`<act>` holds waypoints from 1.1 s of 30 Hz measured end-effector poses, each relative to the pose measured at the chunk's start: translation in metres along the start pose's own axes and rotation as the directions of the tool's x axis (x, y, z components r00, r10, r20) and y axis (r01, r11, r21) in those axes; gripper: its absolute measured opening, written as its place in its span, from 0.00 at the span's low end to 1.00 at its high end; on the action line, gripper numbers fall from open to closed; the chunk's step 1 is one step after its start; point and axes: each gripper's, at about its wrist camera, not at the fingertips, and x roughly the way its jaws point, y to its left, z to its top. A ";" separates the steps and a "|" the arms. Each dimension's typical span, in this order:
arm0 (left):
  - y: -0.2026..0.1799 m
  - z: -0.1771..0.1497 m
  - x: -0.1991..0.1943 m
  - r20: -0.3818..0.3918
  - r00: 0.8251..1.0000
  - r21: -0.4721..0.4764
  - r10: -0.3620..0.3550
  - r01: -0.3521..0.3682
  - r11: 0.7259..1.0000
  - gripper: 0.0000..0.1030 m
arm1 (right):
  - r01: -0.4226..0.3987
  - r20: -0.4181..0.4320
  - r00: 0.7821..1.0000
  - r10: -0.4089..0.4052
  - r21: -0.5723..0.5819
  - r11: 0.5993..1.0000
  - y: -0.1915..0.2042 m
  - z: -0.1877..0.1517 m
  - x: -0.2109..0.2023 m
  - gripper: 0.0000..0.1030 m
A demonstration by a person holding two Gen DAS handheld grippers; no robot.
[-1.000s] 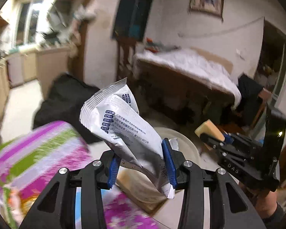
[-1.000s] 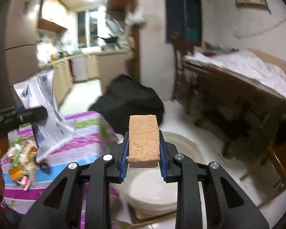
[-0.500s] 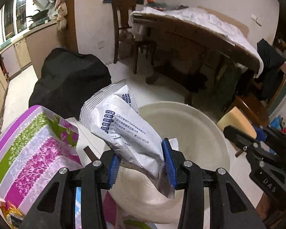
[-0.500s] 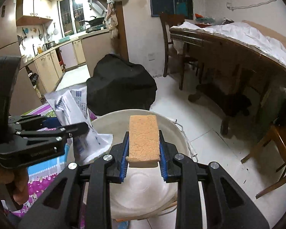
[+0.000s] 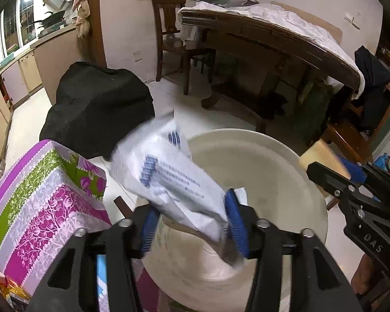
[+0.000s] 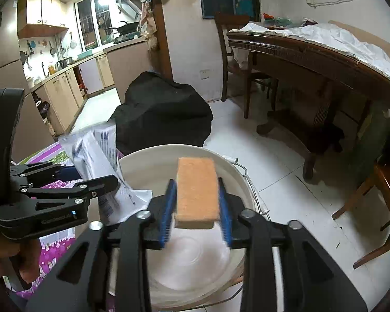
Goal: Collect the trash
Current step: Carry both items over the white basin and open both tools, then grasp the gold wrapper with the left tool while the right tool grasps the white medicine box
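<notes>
A white plastic bucket (image 5: 299,182) stands on the floor below both grippers. My left gripper (image 5: 192,208) hangs over it with its jaws opening. Between its blue pads lies a white printed packet (image 5: 169,174), blurred and tipping towards the bucket, no longer pinched. My right gripper (image 6: 197,195) is also over the bucket (image 6: 148,161), jaws opening. An orange-tan sponge block (image 6: 197,189) sits between the pads, which have parted from its sides. Each view shows the other gripper at its edge: the right gripper (image 5: 338,179), the left gripper (image 6: 72,179).
A table with a striped floral cloth (image 5: 39,195) stands at the left, with bright wrappers at its corner. A black covered bundle (image 5: 98,111) sits on the floor behind the bucket. Further back are a wooden table (image 5: 273,44), a chair (image 5: 171,26) and a stool (image 6: 377,208).
Both grippers came down over the bucket, then held still. Their jaws have widened. The packet has tilted and blurs, and the sponge is loose between the pads.
</notes>
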 end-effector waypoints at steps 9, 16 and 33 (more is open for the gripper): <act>0.006 -0.002 -0.010 0.023 1.000 -0.006 0.009 -0.009 1.000 0.64 | 0.010 0.030 0.999 -0.011 0.028 1.000 -0.006 -0.001 -0.012 0.54; 0.011 -0.030 -0.065 0.126 0.992 0.018 0.017 -0.019 1.000 0.64 | -0.067 0.193 0.979 0.063 0.012 0.998 0.008 -0.019 -0.064 0.65; 0.285 -0.313 -0.267 0.108 0.954 -0.342 0.278 -0.227 0.912 0.79 | -0.440 0.057 0.892 0.448 -0.113 0.891 0.155 -0.144 -0.084 0.81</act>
